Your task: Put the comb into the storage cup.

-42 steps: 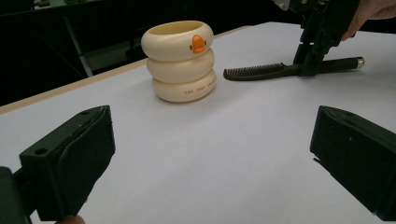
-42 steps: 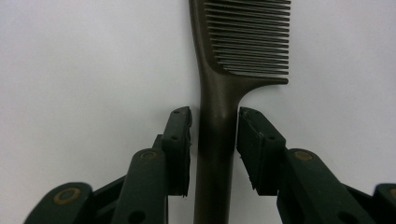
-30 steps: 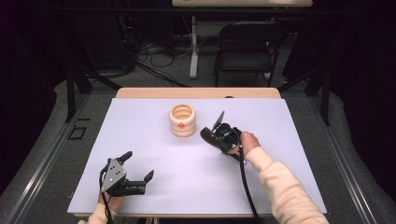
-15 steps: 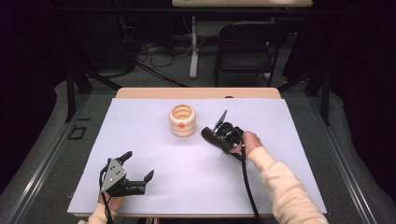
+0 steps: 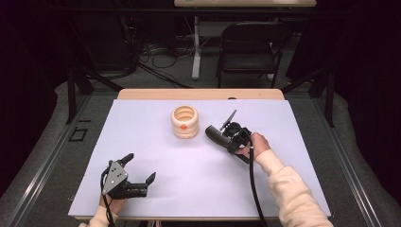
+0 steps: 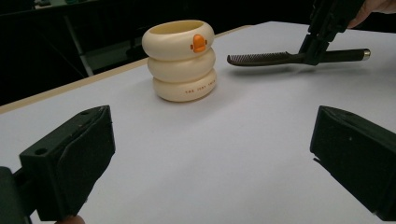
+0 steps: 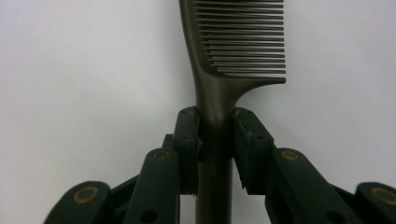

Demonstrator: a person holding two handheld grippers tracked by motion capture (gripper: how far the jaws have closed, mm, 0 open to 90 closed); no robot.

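We are holding a dark comb (image 7: 233, 56) in our right gripper (image 7: 215, 135), whose 2 jaws are pinching its smooth round handle just behind the row of fine, straight teeth. In the left gripper view the comb is hanging level, just above the white mat (image 5: 156, 165), right of centre and nearer the far edge. Just beside its toothed end, apart from it, a cream holder (image 5: 184, 121) shaped like 3 stacked rings, glossy and open-topped with a small orange mark, is standing near the middle of the far edge. We judge the comb is being carried toward that opening; next we would need to tip it upright and lower it in. Our left gripper (image 5: 140, 176) is resting near the front left corner, jaws spread and empty.
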